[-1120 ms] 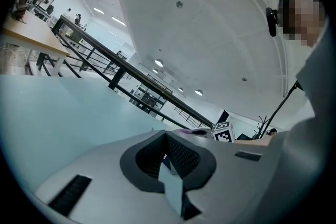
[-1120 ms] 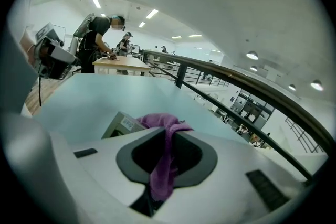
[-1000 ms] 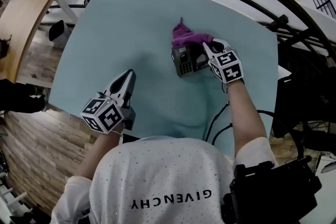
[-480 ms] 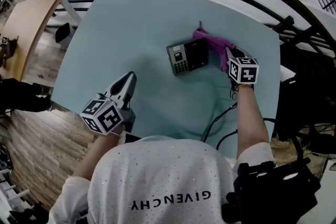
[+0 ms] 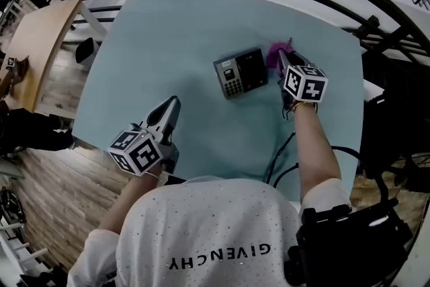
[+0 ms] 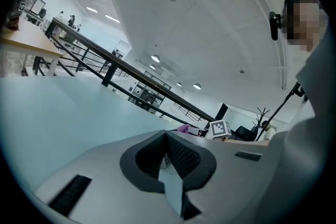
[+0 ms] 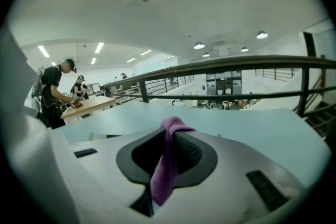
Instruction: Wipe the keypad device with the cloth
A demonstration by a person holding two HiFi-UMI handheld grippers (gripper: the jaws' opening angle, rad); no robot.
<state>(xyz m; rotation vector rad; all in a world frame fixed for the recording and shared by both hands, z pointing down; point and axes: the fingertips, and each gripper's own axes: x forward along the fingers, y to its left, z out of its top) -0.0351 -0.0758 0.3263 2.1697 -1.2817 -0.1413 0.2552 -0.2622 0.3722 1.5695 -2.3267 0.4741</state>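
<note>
Right hand-held gripper [image 5: 282,57] tight on purple cloth [image 5: 273,54], seemingly just beside keypad device [image 5: 240,72]; left hand-held gripper [image 5: 173,104] closed

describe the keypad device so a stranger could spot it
Start at the big pale blue table. Right of its middle, just left of the right claw and its purple cloth, lies the device. It is the only dark flat box there, keypad on one half, black panel on the other.
</note>
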